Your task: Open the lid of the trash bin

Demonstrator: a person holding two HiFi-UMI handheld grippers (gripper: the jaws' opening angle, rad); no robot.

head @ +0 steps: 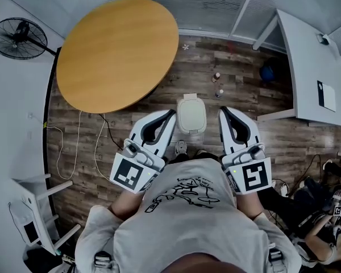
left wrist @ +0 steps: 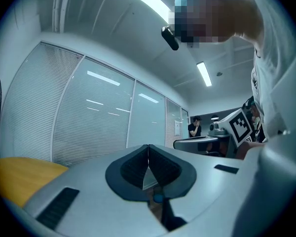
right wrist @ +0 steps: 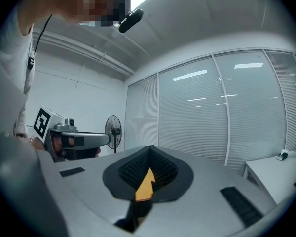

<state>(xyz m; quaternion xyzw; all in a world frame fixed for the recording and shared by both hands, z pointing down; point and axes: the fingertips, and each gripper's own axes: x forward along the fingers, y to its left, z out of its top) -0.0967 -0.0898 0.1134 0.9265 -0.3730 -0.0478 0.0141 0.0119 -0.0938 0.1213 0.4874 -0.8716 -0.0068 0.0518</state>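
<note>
A small white trash bin (head: 191, 115) stands on the wooden floor with its lid down, seen from above in the head view. My left gripper (head: 171, 114) is held level just left of the bin, jaws shut with nothing between them. My right gripper (head: 221, 111) is level just right of the bin, also shut and empty. Both hang well above the floor, in front of my chest. In the left gripper view the left gripper (left wrist: 148, 147) points at glass partitions; the bin is not seen there. The right gripper (right wrist: 151, 148) likewise faces blinds and a wall.
A round wooden table (head: 117, 50) stands at the upper left. A floor fan (head: 18, 38) is at the far left. A grey desk (head: 312, 67) fills the upper right. Cables (head: 79, 147) trail on the floor at the left. A second person (head: 324, 232) is crouched at the lower right.
</note>
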